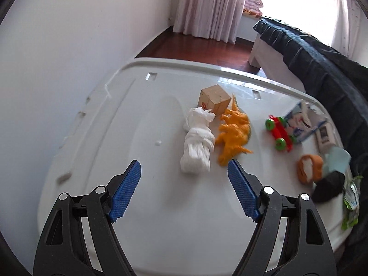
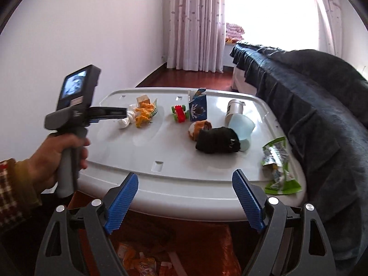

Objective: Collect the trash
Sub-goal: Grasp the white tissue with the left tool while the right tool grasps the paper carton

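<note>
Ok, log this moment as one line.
left gripper: open, empty, facing white tissue wad | right gripper: open, empty, at lid edge | green wrapper: on lid

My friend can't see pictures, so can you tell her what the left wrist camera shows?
The left gripper hangs open over a white plastic lid, pointing at a knotted white bag. Beside the bag lie an orange toy dinosaur and a wooden block; farther right is a red toy car.
</note>
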The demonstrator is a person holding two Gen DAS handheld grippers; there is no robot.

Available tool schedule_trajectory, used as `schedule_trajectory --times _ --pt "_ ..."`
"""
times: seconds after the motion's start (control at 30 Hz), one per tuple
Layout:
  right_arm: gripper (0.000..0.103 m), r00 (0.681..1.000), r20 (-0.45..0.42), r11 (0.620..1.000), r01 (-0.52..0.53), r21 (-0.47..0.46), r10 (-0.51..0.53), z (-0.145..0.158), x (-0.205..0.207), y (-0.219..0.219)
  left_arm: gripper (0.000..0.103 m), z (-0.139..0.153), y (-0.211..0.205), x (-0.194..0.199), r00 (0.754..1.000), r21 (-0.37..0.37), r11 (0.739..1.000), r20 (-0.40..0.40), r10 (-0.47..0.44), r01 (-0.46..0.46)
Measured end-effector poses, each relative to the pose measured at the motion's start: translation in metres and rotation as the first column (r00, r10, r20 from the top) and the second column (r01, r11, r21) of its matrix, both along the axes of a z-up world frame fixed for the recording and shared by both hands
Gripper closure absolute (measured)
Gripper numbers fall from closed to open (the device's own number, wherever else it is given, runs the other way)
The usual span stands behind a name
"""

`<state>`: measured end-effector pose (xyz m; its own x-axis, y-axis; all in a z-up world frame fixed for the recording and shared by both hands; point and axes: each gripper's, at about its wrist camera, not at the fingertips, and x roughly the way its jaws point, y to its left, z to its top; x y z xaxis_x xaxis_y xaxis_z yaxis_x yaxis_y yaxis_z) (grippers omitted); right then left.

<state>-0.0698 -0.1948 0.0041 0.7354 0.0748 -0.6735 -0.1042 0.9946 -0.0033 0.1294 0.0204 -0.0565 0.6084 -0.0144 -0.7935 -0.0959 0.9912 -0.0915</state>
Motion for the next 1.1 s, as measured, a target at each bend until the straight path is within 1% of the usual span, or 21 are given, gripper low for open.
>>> schedule_trajectory --times 0.17,0.23,0.27,0.3,0.33,0.47,0.6,0.7,0.73,0.83,0.9,0.93,1.03,1.1 --pt "0.018 1.0 -0.01 1.0 0.004 0.009 -0.004 -0.009 0.011 -0.001 0.027 -0.019 -0.005 0.03 1.0 0.046 0.999 -0.031 0.003 -0.002" --pt "0.018 1.0 -0.011 1.0 0.005 0.007 -0.005 -0.012 0.01 -0.002 0.03 -0.027 -0.005 0.038 0.999 0.064 0.998 -0.04 0.007 -0.005" --pt "0.018 1.0 -0.014 1.0 0.003 0.005 -0.003 -0.013 0.011 -0.002 0.035 -0.028 -0.004 0.04 0.999 0.056 0.998 -0.036 0.001 0.001" --pt "0.018 1.0 -0.014 1.0 0.0 0.003 0.0 -0.014 0.01 -0.002 0.055 -0.029 -0.002 0.04 1.0 0.046 0.999 -0.03 -0.008 0.009" --pt "0.018 1.0 -0.011 1.0 -0.004 -0.001 0.004 -0.015 0.01 -0.002 0.073 -0.029 0.0 0.04 0.999 0.038 0.999 -0.031 -0.012 0.013" --pt "0.018 1.0 0.002 1.0 -0.008 -0.004 0.008 -0.012 0.013 -0.003 0.074 -0.024 0.011 0.028 1.0 0.011 1.0 -0.016 0.016 -0.015" --pt "0.017 1.0 0.008 0.999 0.007 0.034 -0.007 -0.004 0.03 -0.009 0.074 -0.005 0.015 0.002 1.0 0.004 1.0 0.023 0.005 -0.005" --pt "0.017 0.999 0.027 0.999 0.027 0.023 -0.028 0.003 0.065 -0.011 0.074 0.014 0.013 -0.023 0.998 -0.006 1.0 0.054 -0.02 0.02" --pt "0.017 0.999 0.037 0.999 0.029 0.015 -0.029 0.005 0.082 -0.01 0.074 0.021 0.01 -0.038 0.997 -0.009 0.999 0.068 -0.039 0.04" --pt "0.017 0.999 0.044 1.0 0.023 -0.017 -0.023 0.005 0.124 -0.006 0.074 0.033 0.001 -0.064 0.992 -0.02 0.996 0.086 -0.088 0.09" --pt "0.017 0.999 0.046 0.998 0.032 -0.045 -0.03 0.003 0.16 -0.003 0.074 0.037 -0.005 -0.078 0.987 -0.021 0.992 0.104 -0.119 0.122" --pt "0.017 0.998 0.047 0.998 0.035 -0.047 -0.033 0.002 0.171 -0.003 0.074 0.039 -0.009 -0.087 0.983 -0.019 0.989 0.117 -0.14 0.143" --pt "0.017 0.998 0.012 0.997 0.065 -0.046 -0.065 -0.007 0.218 -0.003 0.074 0.038 -0.019 -0.091 0.977 -0.033 0.983 0.12 -0.177 0.182" --pt "0.017 0.997 -0.024 0.997 0.068 -0.024 -0.069 -0.014 0.237 -0.003 0.074 0.038 -0.025 -0.09 0.972 -0.041 0.978 0.121 -0.2 0.206"
